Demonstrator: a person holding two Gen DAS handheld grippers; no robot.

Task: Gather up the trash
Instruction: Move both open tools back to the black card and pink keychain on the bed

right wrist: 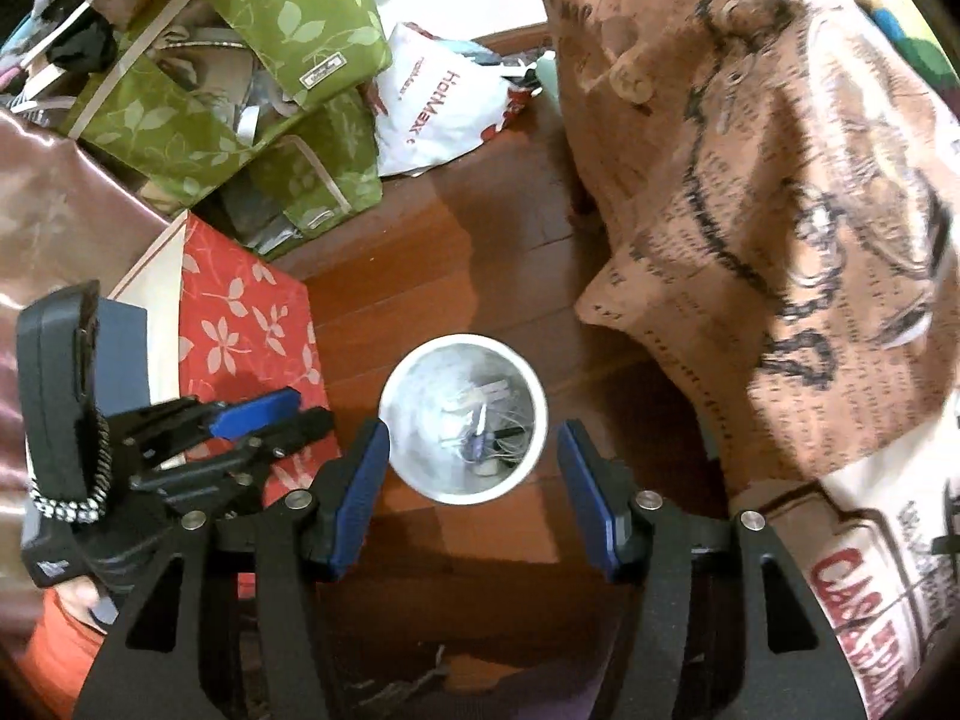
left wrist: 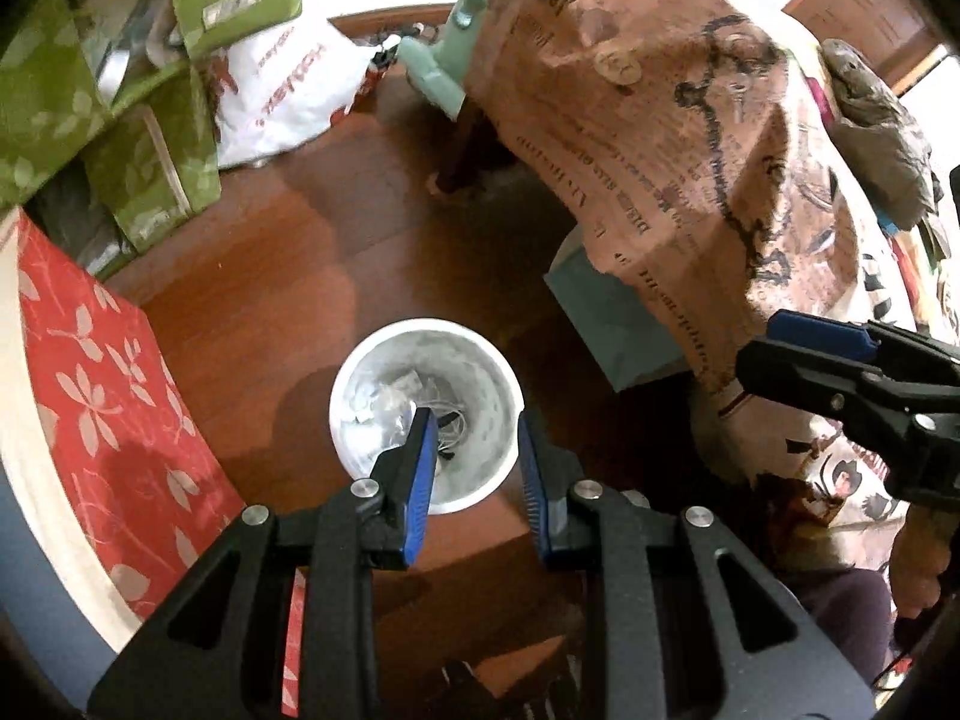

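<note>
A white round bin [left wrist: 366, 384] stands on the wooden floor [left wrist: 288, 252], holding crumpled paper and wires. It also shows in the right wrist view [right wrist: 399, 390]. My left gripper [left wrist: 474, 432] hangs above the bin's near side, jaws open and empty. It appears at the left in the right wrist view [right wrist: 294, 408]. My right gripper [right wrist: 474, 438] is open wide and empty, above the bin's near rim. It appears at the right edge in the left wrist view [left wrist: 756, 342].
A table under a brown printed cloth [left wrist: 690, 120] stands to the right, the same cloth [right wrist: 750, 210]. A red flowered box [left wrist: 102, 396] lies left. Green leaf-print bags [right wrist: 240, 90] and a white plastic bag [right wrist: 432, 120] pile up behind. A pale box [left wrist: 618, 324] sits under the table.
</note>
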